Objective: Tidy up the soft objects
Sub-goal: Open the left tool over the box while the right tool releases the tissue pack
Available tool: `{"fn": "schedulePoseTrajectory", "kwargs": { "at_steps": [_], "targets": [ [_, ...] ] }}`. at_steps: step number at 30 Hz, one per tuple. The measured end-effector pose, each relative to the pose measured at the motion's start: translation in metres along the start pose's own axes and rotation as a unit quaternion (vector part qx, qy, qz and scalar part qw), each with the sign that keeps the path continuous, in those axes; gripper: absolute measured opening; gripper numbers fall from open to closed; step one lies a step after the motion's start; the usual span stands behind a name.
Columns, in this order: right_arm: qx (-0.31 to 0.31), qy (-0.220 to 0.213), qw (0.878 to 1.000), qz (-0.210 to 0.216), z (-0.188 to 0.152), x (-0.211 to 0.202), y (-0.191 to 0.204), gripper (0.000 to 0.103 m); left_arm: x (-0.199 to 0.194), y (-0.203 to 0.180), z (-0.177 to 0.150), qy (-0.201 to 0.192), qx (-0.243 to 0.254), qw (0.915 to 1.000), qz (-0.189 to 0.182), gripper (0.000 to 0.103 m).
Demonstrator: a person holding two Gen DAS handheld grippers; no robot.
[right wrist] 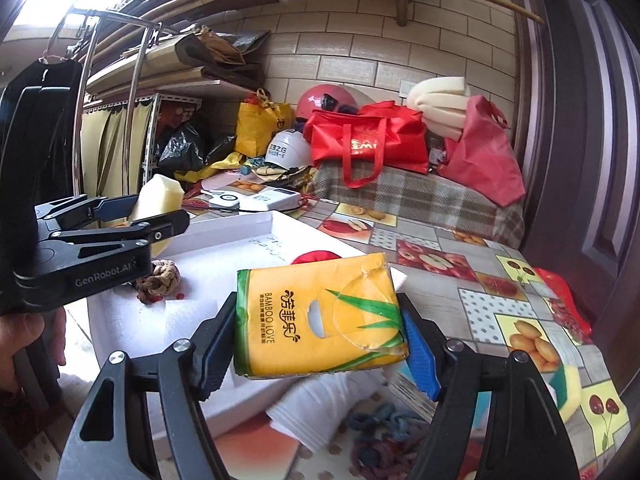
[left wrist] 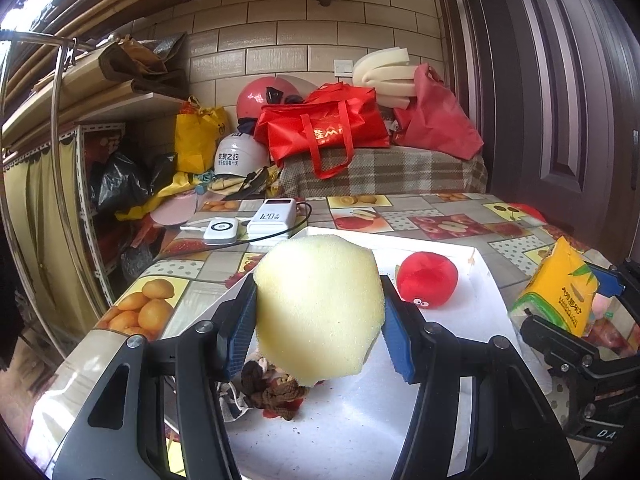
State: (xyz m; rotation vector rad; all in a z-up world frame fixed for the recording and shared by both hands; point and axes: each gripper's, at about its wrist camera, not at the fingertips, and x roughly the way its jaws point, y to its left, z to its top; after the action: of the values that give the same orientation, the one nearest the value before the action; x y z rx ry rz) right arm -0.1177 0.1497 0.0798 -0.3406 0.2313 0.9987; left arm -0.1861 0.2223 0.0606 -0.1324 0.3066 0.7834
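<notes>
Two tongs are loaded: left tongs (left wrist: 320, 312) pinch the yellow sponge (left wrist: 318, 304) above the white tray (left wrist: 472, 312), right tongs (right wrist: 316, 344) clamp the tissue pack (right wrist: 320, 320) beside it, likely for sorting inside.

Yellow tissue pack (right wrist: 320, 316) hides most of the red plush (right wrist: 316, 258).

power banks: two white ones (left wrist: 272, 216) side by side at the desk's (left wrist: 440, 208) far edge
helmets: white (left wrist: 242, 154), red (left wrist: 264, 94)
bags: red (left wrist: 324, 128), yellow (left wrist: 198, 140)
</notes>
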Motion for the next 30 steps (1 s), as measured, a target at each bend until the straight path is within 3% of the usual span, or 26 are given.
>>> {"fn": "schedulePoseTrajectory", "kwargs": {
  "at_steps": [11,24,27,29,30],
  "targets": [
    [0.013,0.018,1.000,0.015,0.018,0.040,0.022,0.074,0.022,0.012,0.005,0.032,-0.018,0.9993,0.010,0.057],
    [0.035,0.063,0.997,0.011,0.017,0.059,0.016,0.074,0.034,0.016,0.003,0.064,-0.031,0.9972,0.022,0.059],
    [0.024,0.062,0.998,0.016,0.017,0.058,0.020,0.075,0.034,0.018,0.003,0.066,-0.038,0.9961,0.044,0.067],
    [0.014,0.064,0.998,0.017,0.019,0.059,0.024,0.083,0.031,0.022,0.003,0.058,-0.048,0.9957,0.054,0.085],
    [0.010,0.062,0.998,0.015,0.019,0.058,0.026,0.085,0.028,0.023,0.002,0.050,-0.054,0.9958,0.054,0.087]
  ]
}}
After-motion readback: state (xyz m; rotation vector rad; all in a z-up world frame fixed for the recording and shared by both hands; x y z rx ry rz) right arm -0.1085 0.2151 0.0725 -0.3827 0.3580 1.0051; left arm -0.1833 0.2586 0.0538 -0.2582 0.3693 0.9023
